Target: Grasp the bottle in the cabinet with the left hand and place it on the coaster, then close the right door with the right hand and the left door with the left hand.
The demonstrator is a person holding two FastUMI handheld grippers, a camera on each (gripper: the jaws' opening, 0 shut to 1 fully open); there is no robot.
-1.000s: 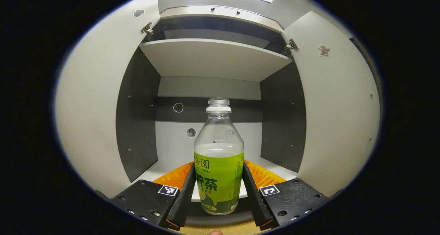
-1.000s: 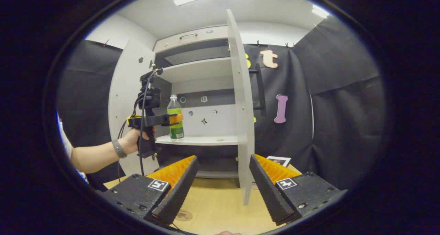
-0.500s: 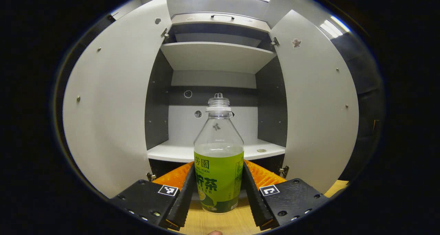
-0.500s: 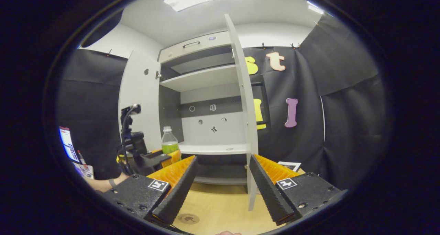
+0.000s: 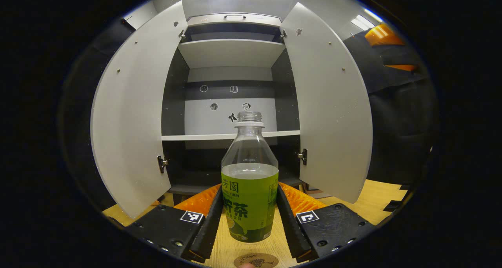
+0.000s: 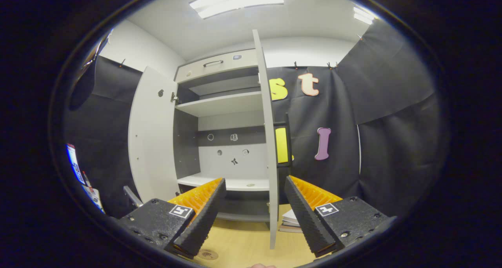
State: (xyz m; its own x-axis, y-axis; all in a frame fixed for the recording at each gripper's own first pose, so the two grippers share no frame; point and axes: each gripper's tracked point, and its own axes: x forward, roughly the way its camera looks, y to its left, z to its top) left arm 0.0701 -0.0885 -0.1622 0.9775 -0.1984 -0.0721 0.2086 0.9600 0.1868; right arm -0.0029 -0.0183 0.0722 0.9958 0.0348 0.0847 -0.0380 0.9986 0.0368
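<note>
A clear bottle [image 5: 250,181] with a green label and pale drink stands upright between the fingers of my left gripper [image 5: 249,205], which is shut on its labelled part. It is outside the cabinet [image 5: 231,56], over the wooden table [image 5: 231,246]. A round brown coaster [image 5: 255,261] lies on the table just nearer than the bottle's base. Both cabinet doors stand open: the left door [image 5: 129,115] and the right door [image 5: 325,103]. My right gripper [image 6: 251,213] is open and holds nothing, facing the right door's edge [image 6: 267,150]. The coaster [image 6: 207,254] lies low in the right gripper view.
The cabinet's lower shelf [image 6: 235,183] holds a small round thing, and its upper shelf [image 5: 231,50] is bare. A short stack of books [image 6: 290,220] lies on the table by the right door's foot. Black cloth walls surround the booth.
My left gripper has carried the bottle out of the cabinet and down toward the table, bringing the coaster into view. The hand and bottle have left the right gripper view. The right gripper stays open.
</note>
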